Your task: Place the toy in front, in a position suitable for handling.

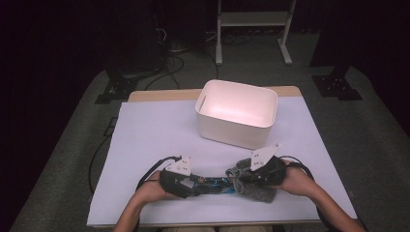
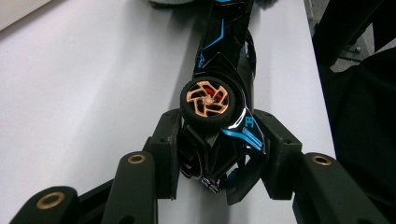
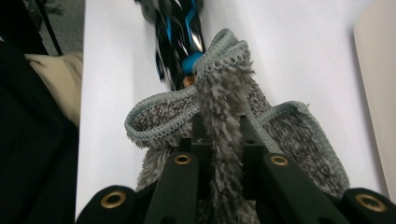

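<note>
Your left claw is clamped on one end of the black-and-blue toy car, which lies on the tabletop between your hands. Your right claw pinches a fold of the grey cloth against the car's other end, near the white bin.

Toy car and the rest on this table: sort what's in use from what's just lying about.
In use:
- toy car, clamped by the left gripper
- grey cloth, pinched by the right gripper, against the car

Lying about:
- white bin
- white table cover
</note>
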`<state>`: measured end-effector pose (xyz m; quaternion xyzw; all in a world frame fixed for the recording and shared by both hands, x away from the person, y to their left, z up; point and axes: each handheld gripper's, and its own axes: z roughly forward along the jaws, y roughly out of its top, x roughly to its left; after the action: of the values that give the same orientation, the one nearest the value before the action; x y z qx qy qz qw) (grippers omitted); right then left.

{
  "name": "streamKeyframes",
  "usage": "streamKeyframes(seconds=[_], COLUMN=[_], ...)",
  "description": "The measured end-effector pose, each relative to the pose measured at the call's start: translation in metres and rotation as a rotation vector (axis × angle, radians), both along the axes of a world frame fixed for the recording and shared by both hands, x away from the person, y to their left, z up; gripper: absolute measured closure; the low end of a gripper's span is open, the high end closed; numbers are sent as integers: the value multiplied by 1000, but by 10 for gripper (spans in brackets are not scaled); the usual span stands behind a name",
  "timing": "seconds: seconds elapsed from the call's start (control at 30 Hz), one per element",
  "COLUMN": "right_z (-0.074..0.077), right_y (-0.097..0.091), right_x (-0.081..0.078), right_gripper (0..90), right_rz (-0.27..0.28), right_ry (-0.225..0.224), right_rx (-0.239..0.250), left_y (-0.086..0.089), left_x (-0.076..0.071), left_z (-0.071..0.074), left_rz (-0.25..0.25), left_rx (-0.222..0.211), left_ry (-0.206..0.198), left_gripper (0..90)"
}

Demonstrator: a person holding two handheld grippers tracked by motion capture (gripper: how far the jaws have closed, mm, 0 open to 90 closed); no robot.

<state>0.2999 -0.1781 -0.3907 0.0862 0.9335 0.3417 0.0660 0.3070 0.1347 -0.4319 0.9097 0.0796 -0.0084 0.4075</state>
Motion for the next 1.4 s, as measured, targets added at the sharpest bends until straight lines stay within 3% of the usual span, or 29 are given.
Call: streamKeyframes(seconds=[0.13,0.2,0.33,0.47,0.57,0.83,1.13,1.23,1.4], right_z=[-2,1,4,9,7,7,8,8,8], right_y=[-8,0,16,35,36,17,50,46,23], right_x=[2,0,-1,-1,-1,-2,-1,0,0], right_gripper=[808,807,807,807,807,806,804,805,805], right_rz=[-18,1,39,70,74,32,103,95,42], right_ry=[24,33,16,6,4,15,-8,-1,8], right_rx=[39,72,52,65,54,54,49,51,62], left_y=[-1,-1,-1,-1,-1,-1,0,0,-1], left_x=[0,0,0,0,0,0,1,2,2], left_z=[0,0,0,0,-1,0,-1,-1,-1], left_rz=[1,1,7,4,5,4,3,0,5], left_rx=[5,6,5,2,-3,4,-2,-5,-5], left_ry=[-1,-2,2,2,7,9,13,19,25], left_gripper=[557,557,555,555,556,555,555,555,554])
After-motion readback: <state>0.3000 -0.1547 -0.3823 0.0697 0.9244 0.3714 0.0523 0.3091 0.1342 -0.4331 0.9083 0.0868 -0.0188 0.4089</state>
